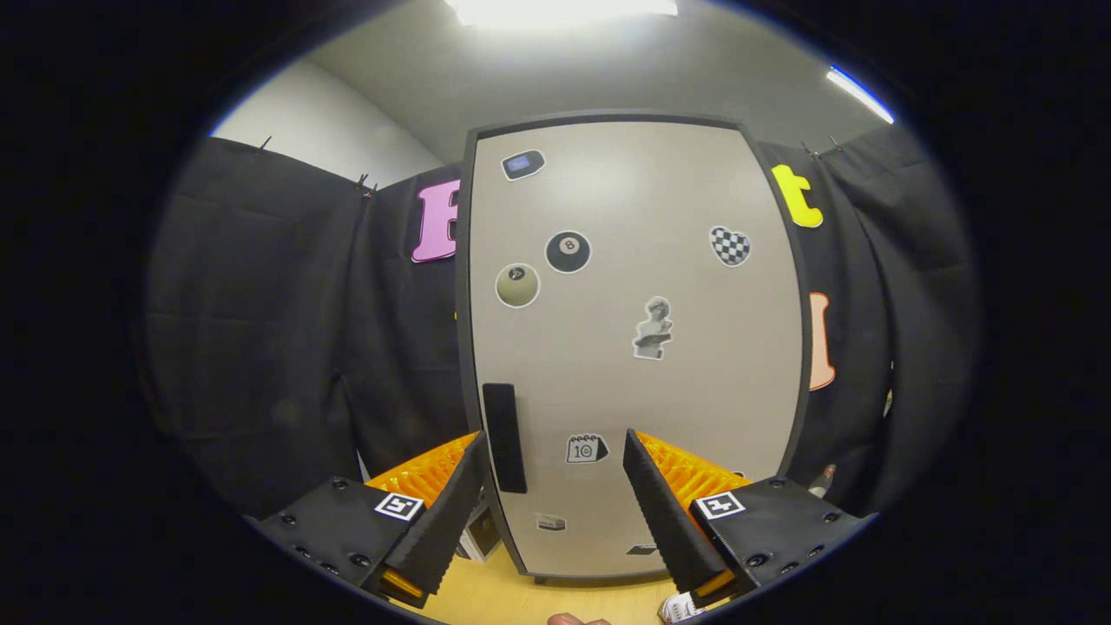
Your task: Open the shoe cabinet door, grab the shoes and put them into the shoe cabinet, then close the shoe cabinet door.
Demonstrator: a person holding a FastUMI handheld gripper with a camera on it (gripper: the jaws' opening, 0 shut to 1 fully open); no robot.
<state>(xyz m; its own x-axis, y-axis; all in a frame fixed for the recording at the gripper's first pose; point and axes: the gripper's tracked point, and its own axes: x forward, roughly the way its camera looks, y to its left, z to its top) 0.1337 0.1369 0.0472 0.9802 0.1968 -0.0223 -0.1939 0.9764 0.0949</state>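
Tool (553, 486): fingers apart, nothing held. Shoe cabinet door (634, 347): closed, dead ahead on worktop (512, 599). Handle (504, 437): black, vertical, just beyond left finger. Step, prob.: opening door. Next: get fingers onto handle, pull.

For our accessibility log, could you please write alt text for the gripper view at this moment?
The gripper is open, its two ribbed fingers apart and holding nothing, facing the closed shoe cabinet door. The black handle on the door's edge sits just beside one fingertip, and stickers, including an eight-ball sticker, dot the beige door.
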